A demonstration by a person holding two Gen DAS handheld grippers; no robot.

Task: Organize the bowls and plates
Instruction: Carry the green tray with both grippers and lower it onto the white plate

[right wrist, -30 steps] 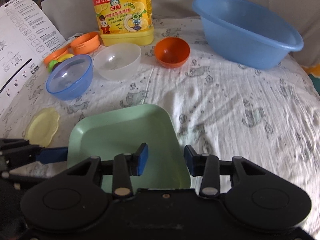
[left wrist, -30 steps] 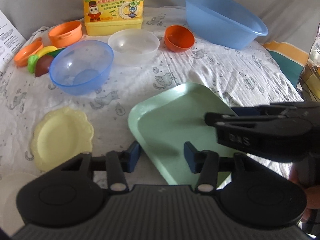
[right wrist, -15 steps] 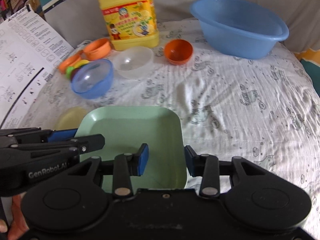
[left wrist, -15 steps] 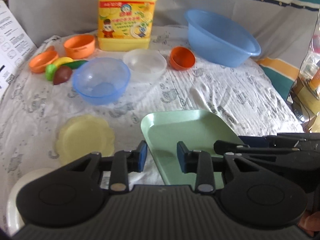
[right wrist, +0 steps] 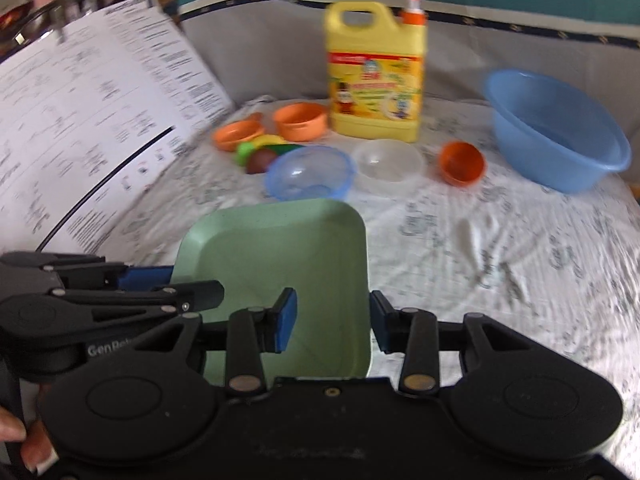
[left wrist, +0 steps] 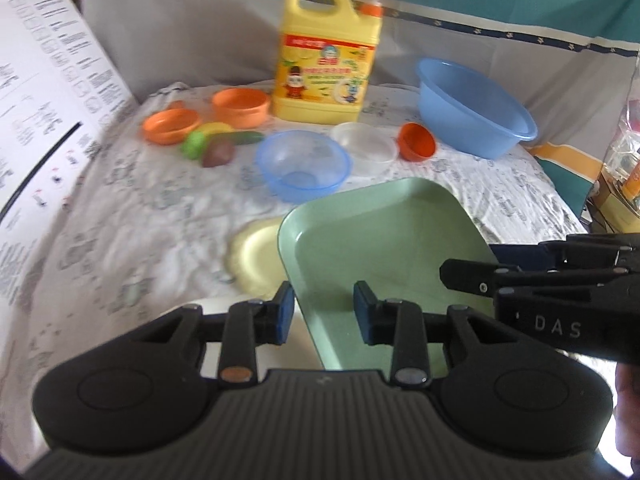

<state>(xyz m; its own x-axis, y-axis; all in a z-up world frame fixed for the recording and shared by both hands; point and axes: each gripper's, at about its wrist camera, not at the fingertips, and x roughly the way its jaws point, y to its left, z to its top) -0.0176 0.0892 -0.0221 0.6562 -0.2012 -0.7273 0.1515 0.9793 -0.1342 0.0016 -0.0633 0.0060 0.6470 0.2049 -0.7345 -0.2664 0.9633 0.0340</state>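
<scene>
Gripping opposite edges of the green square plate (left wrist: 384, 240), the left gripper (left wrist: 323, 312) and right gripper (right wrist: 332, 320) hold it tilted above the patterned cloth (right wrist: 500, 240), fingers closed on its rim.

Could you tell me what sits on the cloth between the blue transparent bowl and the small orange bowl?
A clear plastic bowl sits between the blue transparent bowl and the small orange bowl; the right wrist view shows it best.

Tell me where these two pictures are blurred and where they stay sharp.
Left wrist view: cloth and printed sheet smear at left; left gripper stays sharp. Right wrist view: printed sheet, yellow bottle and blue basin soft; right gripper crisp.
</scene>
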